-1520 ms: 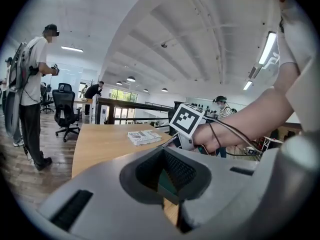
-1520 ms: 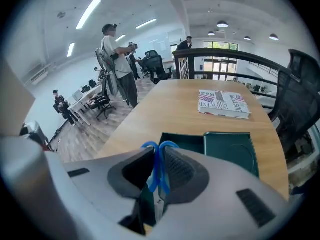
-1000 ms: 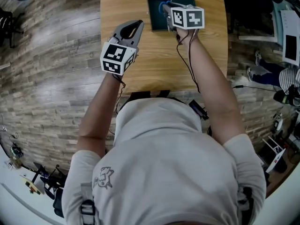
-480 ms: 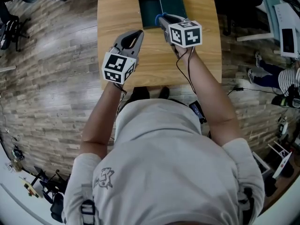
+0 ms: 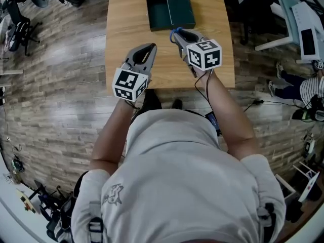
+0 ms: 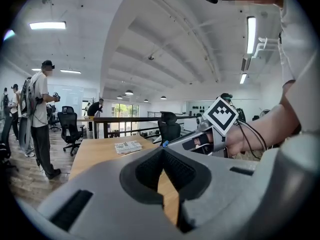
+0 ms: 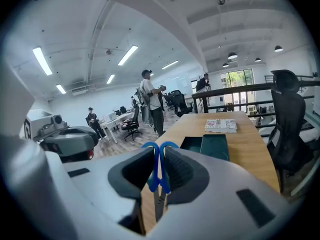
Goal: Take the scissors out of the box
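Our right gripper (image 5: 181, 37) is clamped on the blue handles of the scissors (image 7: 158, 171), blades hanging below. They are already out of the open box (image 5: 170, 11) farther back on the tabletop (image 5: 126, 29). Our left gripper (image 5: 143, 52), jaws together and empty, hangs alongside, seemingly just keeping clear.

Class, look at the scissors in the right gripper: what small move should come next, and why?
Probably lower the right gripper toward the bare table and open it. Its jaws are closed on the blue-handled scissors, which are already clear of the open box lying farther along the table. Setting them down seems to be all that is left.
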`<state>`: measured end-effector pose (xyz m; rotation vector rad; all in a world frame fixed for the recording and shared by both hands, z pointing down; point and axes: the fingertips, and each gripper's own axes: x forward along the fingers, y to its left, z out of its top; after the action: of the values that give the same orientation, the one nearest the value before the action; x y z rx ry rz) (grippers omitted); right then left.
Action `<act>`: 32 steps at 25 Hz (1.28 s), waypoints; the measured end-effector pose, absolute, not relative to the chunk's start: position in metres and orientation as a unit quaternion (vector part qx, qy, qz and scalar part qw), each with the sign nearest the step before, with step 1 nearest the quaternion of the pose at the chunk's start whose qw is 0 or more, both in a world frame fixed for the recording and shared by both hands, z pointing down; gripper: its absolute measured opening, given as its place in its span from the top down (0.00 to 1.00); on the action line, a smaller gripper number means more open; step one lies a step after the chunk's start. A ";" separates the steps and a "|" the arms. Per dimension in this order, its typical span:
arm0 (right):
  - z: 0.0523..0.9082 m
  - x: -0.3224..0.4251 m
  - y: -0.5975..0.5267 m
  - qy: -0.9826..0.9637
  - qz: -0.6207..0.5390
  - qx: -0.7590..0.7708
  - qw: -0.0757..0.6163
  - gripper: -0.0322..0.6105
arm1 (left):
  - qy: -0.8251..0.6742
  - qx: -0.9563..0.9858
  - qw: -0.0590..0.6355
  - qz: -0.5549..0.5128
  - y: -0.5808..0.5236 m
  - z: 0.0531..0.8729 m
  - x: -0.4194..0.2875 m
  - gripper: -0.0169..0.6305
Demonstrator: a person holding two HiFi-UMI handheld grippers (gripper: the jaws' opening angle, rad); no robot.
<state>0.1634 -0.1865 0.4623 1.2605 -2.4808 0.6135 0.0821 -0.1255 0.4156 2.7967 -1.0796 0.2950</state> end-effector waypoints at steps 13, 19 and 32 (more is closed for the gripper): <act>0.411 0.177 -0.088 -0.891 0.171 0.413 0.075 0.83 | -0.365 0.926 0.049 0.081 -0.031 0.384 0.096 0.97; 0.400 0.154 -0.049 -0.898 0.158 0.406 0.061 0.83 | -0.358 0.930 0.045 0.078 -0.010 0.378 0.071 0.97; 0.370 0.092 0.015 -0.884 0.130 0.447 0.032 0.83 | -0.308 0.948 0.028 0.073 0.035 0.357 -0.008 0.97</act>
<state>0.0916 0.0145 0.3703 1.3765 -2.7238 0.4016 -0.0081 0.0354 0.3567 2.9276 -0.9500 0.2239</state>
